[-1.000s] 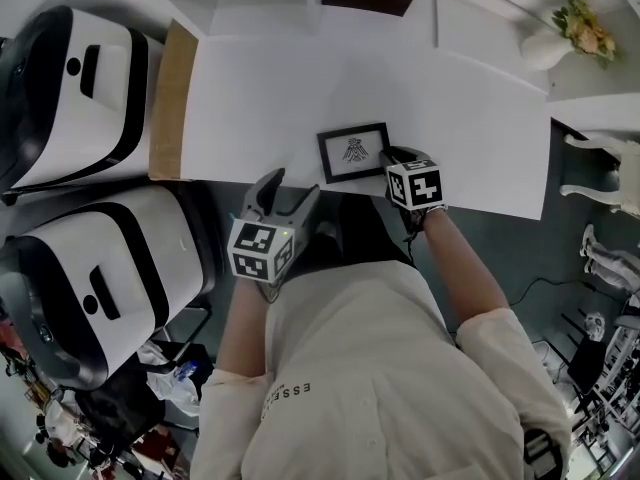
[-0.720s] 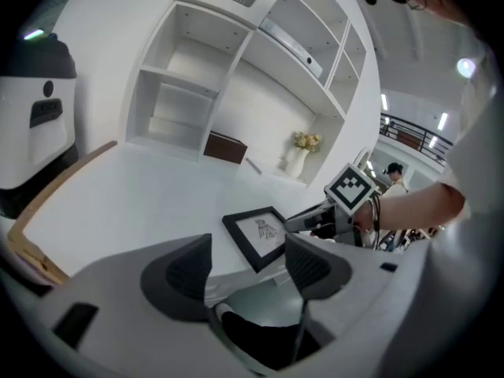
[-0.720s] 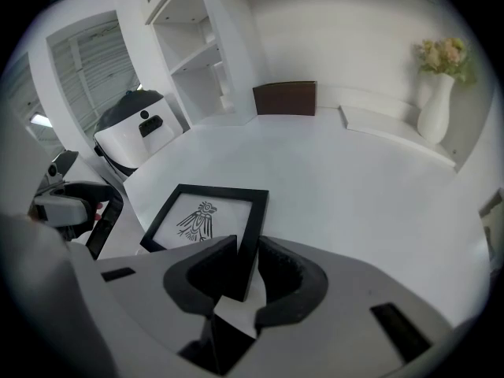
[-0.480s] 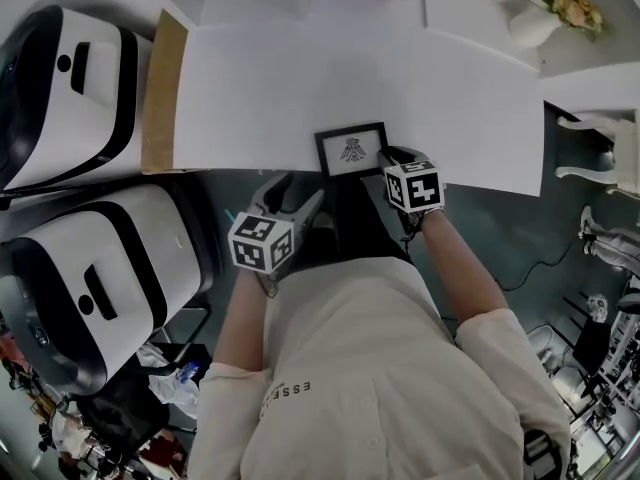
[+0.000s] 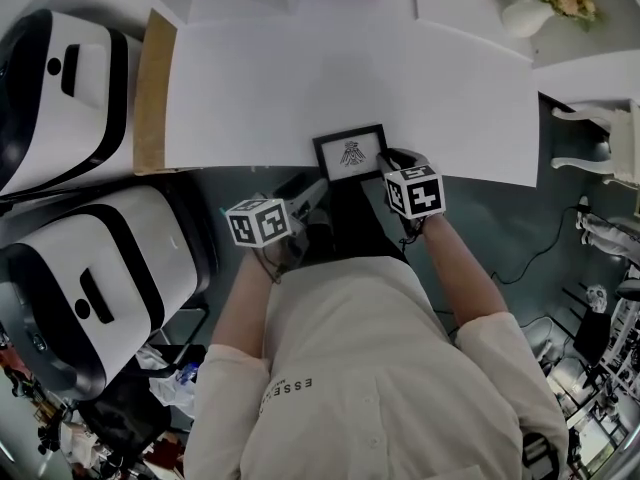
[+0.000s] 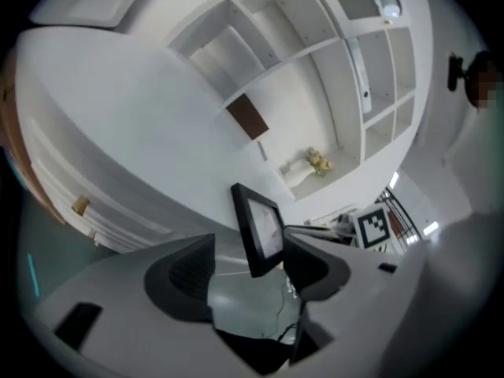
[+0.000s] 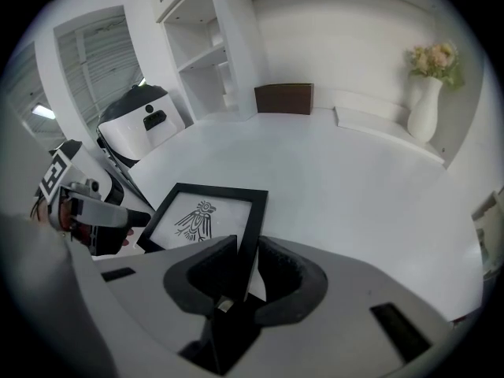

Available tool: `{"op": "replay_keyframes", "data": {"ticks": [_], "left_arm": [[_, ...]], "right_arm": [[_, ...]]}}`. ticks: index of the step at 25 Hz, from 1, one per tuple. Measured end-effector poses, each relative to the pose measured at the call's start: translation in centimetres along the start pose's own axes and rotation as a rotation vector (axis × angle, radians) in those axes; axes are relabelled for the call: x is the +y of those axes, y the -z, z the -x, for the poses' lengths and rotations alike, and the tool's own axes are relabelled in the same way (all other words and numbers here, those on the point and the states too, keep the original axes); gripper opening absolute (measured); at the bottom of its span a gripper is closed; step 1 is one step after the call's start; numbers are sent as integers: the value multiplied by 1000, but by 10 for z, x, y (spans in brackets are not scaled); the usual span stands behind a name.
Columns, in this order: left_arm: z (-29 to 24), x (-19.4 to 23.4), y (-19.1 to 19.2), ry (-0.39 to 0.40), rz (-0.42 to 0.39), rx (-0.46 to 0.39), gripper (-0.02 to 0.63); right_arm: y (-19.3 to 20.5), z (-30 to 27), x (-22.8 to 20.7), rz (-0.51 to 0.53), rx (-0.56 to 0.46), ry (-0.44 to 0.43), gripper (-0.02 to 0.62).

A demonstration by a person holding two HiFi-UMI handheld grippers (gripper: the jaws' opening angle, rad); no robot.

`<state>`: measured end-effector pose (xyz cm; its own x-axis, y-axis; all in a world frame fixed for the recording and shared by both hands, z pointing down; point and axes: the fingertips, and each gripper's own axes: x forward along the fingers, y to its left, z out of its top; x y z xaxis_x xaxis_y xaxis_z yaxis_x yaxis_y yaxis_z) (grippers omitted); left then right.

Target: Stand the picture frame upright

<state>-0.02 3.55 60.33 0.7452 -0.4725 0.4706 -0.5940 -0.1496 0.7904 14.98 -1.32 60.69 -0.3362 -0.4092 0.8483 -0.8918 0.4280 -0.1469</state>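
Frame: picture frame sits at the near edge of the white surface, centre of the head view, print side up. It looks flat or barely lifted; can't tell which.
R hand-held gripper: right hand-held gripper is clamped on the frame's right rail. In the right gripper view the rail stands between both pads w/ no gap, and the bird print shows at centre-left.
L hand-held gripper: left hand-held gripper is at lower centre-left of the head view, just off the surface's edge. Its jaws are wide and closing. In the left gripper view the frame shows ahead in the gap, nearer the right-hand jaw, and neither pad is on it.
Step in hand: prob. bringing the L in to share the frame before tipping it up.
Do it well: bring the L fwd until the left rail is fully between the pads, then close on the rail, not the glass. Pivot on the far edge so the frame rises w/o sliding toward the drop at the near edge (little surface to spare there).
Stand: back prop isn't visible, so check it's out before letting go.
Risk: a one-sided R grip may twist the frame. A corner-only L bite could slip.
Clearance: vase w/ flowers at upper right is well apart, no obstacle.
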Motion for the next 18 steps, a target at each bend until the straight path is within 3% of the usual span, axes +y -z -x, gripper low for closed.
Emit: {"op": "replay_keyframes", "data": {"ticks": [4,11,14,18], "left_arm": [[-12,3,-1,38,125,-9,264],[-29,-3,3,120,224,44,254],[-35,-2,5,137,281,64,197],[-40,-9,8,192,329,92,185]], "right_arm": [[1,2,-1,10,-1,-11,95],[1,2,1,27,-7,-25,95],[2,3,2,26,-7,-29,95],[2,2,2,15,-13,-34,95]]}}
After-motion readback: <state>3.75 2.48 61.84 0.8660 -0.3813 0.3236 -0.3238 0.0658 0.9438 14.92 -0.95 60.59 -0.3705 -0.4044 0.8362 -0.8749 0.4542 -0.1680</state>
